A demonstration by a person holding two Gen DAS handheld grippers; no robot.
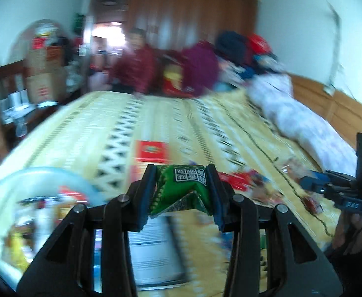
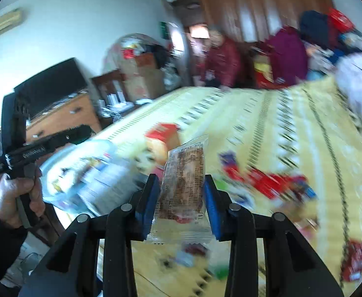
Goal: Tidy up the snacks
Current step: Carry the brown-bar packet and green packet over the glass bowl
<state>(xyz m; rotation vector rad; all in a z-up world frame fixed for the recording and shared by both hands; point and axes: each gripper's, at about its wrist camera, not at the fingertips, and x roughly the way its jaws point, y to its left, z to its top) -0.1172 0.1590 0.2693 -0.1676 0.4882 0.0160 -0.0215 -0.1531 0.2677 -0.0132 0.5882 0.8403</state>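
My left gripper (image 1: 181, 170) is shut on a small green snack packet (image 1: 184, 189) with a white label, held above the bed. My right gripper (image 2: 181, 180) is shut on a clear packet with a brown snack inside (image 2: 182, 185), standing upright between the blue pads. A clear plastic tub (image 1: 45, 198) holding several snacks sits at the lower left of the left wrist view, and the same tub (image 2: 82, 173) shows blurred left of the right gripper. Loose red and blue snack packets (image 2: 267, 180) lie scattered on the yellow patterned bedspread (image 2: 255, 123). A red box (image 1: 152, 151) lies just beyond the green packet.
A person in a red jacket (image 1: 136, 69) sits at the far end of the bed beside piled clothes (image 1: 205, 61). A white quilt (image 1: 304, 118) runs along the right side. A wooden dresser with a television (image 2: 55, 91) stands to the left. The other gripper's handle (image 2: 32, 148) and a hand (image 2: 15, 198) are at left.
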